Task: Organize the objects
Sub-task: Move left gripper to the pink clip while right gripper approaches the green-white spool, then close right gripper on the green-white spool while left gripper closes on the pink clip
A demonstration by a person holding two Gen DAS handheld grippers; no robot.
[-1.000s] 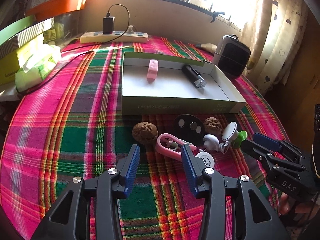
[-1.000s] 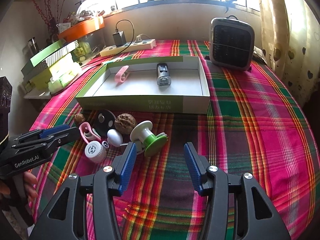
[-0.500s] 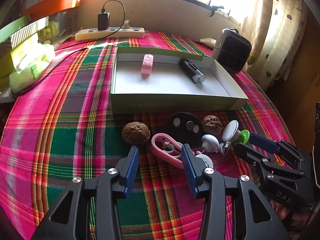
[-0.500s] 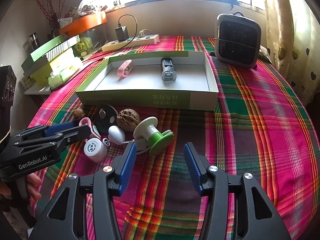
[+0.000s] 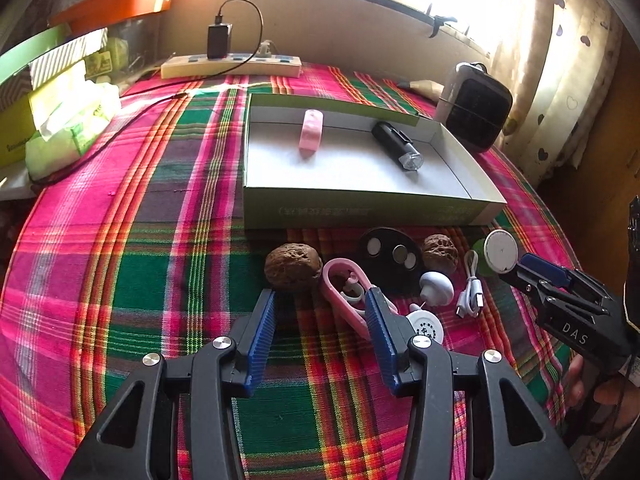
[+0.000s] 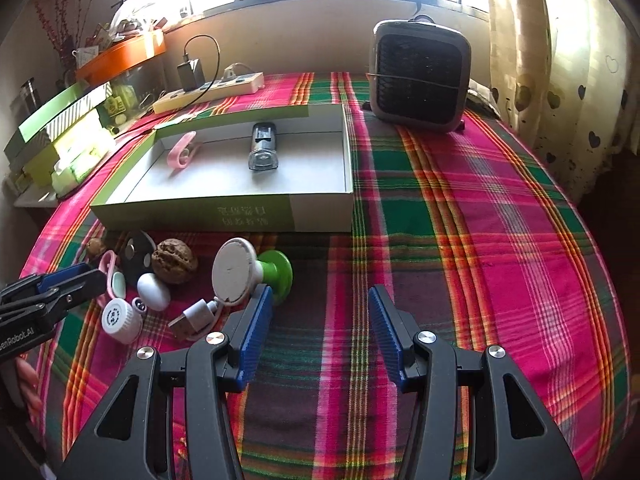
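A green-and-white box (image 5: 480,204) (image 6: 192,216) holds a pink clip (image 5: 311,136) (image 6: 182,154) and a black flashlight (image 5: 398,148) (image 6: 262,150). In front of it lie a walnut (image 5: 293,266), a pink clip (image 5: 344,292), a black disc (image 5: 390,258), a second walnut (image 5: 440,250) (image 6: 175,260), a white-and-green spool (image 6: 248,272), a white cap (image 6: 120,318) and a USB cable (image 5: 470,300). My left gripper (image 5: 320,312) is open just short of the first walnut and the pink clip. My right gripper (image 6: 320,312) is open and empty, right of the spool.
A small black heater (image 6: 418,76) stands at the back right. A power strip (image 5: 232,66) with a charger lies at the back. Tissue packs and boxes (image 5: 64,120) sit at the left edge. The plaid tablecloth (image 6: 480,220) stretches to the right of the box.
My left gripper has come nearer the first walnut and the pink clip. My right gripper has edged forward, and the spool stands closer to its left finger. Both stay open.
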